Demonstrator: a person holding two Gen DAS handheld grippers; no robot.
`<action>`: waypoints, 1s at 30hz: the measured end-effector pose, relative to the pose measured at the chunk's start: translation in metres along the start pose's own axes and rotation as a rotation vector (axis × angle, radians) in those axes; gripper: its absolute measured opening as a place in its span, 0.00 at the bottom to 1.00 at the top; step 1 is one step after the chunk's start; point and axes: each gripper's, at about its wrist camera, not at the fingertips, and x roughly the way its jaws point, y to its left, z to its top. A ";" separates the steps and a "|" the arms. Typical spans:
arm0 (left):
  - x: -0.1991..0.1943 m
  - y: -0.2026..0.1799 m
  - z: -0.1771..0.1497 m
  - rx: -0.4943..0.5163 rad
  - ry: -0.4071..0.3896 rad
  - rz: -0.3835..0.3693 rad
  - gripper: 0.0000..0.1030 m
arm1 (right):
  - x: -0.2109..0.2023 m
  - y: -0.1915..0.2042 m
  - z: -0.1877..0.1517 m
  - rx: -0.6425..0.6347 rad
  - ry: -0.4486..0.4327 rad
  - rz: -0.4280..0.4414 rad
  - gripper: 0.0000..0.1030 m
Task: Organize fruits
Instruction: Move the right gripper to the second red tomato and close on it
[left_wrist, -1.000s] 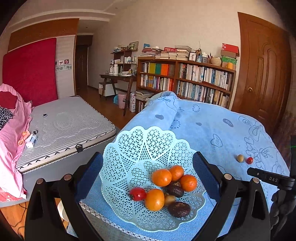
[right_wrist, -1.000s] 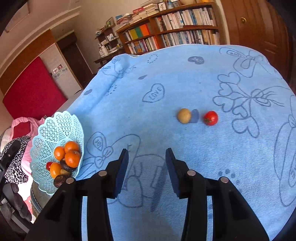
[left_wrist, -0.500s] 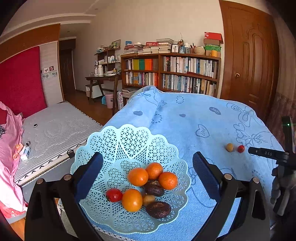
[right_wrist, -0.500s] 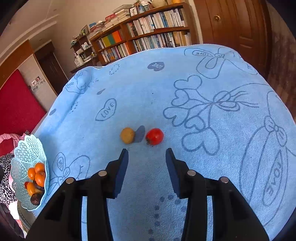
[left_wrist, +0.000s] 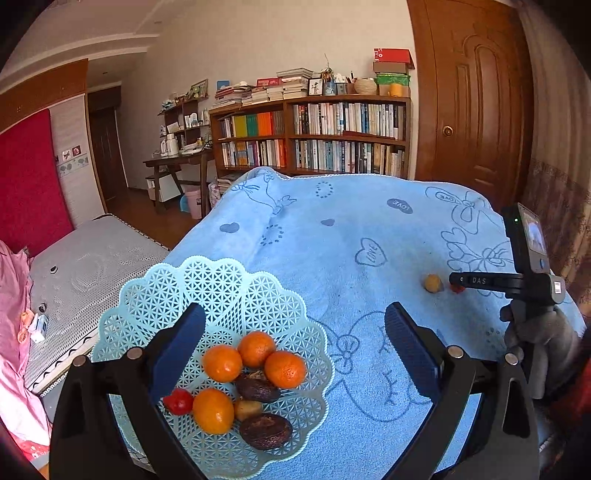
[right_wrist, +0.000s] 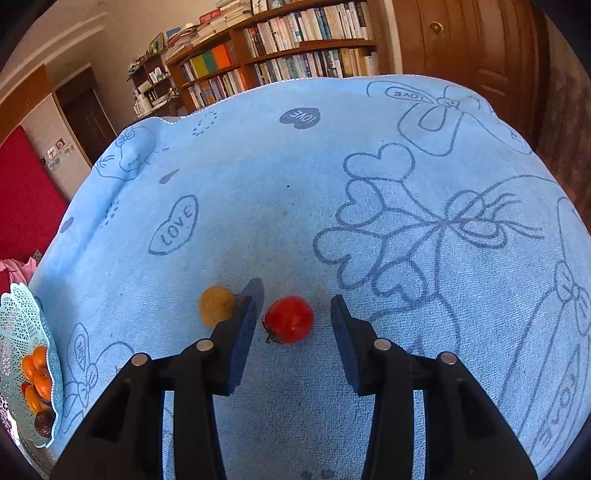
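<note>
A small red tomato (right_wrist: 289, 319) lies on the blue cloth between the fingers of my right gripper (right_wrist: 295, 314), which is open and low around it without touching. A yellowish round fruit (right_wrist: 216, 305) sits just outside the left finger. In the left wrist view the same fruit (left_wrist: 432, 283) and tomato (left_wrist: 457, 288) lie far right, with the right gripper's finger (left_wrist: 480, 280) over them. My left gripper (left_wrist: 293, 343) is open above the pale blue lattice basket (left_wrist: 221, 288), which holds several oranges (left_wrist: 222, 363), dark fruits (left_wrist: 266, 430) and a red tomato (left_wrist: 178, 401).
The blue cloth (right_wrist: 258, 184) with heart and "LOVE" prints covers the table. The basket (right_wrist: 22, 321) stands at its left edge. Beyond it are a bed (left_wrist: 85, 266), a bookshelf (left_wrist: 314, 136) and a wooden door (left_wrist: 472, 110). A gloved hand (left_wrist: 535, 339) holds the right gripper.
My right gripper has moved forward and down to the red tomato, which now lies between its fingers. The left gripper's view has shifted right, over the basket.
</note>
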 end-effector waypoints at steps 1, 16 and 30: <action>0.002 -0.002 0.000 0.002 0.002 -0.004 0.96 | 0.002 0.000 0.000 0.000 0.004 -0.002 0.41; 0.034 -0.036 0.000 0.026 0.058 -0.030 0.96 | -0.001 0.000 -0.005 -0.076 0.007 -0.006 0.28; 0.069 -0.091 0.004 0.105 0.098 -0.054 0.96 | -0.038 -0.036 -0.013 -0.028 -0.070 0.007 0.28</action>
